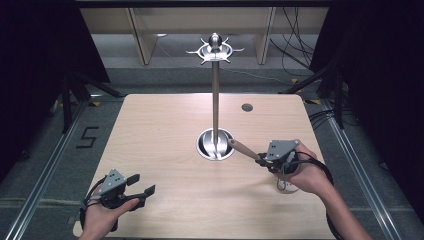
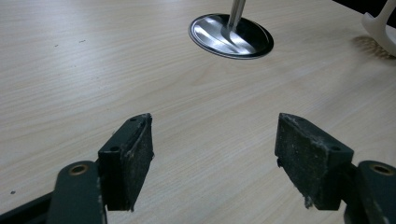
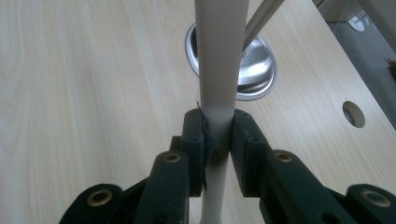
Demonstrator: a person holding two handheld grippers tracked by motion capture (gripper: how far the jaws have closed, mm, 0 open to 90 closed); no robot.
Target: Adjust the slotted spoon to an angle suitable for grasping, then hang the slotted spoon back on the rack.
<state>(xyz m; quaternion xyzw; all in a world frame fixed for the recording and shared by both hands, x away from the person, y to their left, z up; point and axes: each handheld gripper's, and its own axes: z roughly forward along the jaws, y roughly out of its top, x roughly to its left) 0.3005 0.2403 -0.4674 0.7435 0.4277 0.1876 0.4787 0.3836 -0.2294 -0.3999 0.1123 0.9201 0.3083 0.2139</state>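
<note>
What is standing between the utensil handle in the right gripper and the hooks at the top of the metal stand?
Nothing visible stands in the way. The right gripper is shut on the utensil handle, whose tip lies near the stand's base. Above it, the space beside the pole up to the hooks is free.

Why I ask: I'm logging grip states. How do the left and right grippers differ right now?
The left gripper stands open with nothing between its jaws, bare table under them; the right gripper is shut on a pale handle. The left sits near the table's front left corner; the right is beside the metal stand's base, its handle pointing toward it. Both have black jaws and a grey top plate.
</note>
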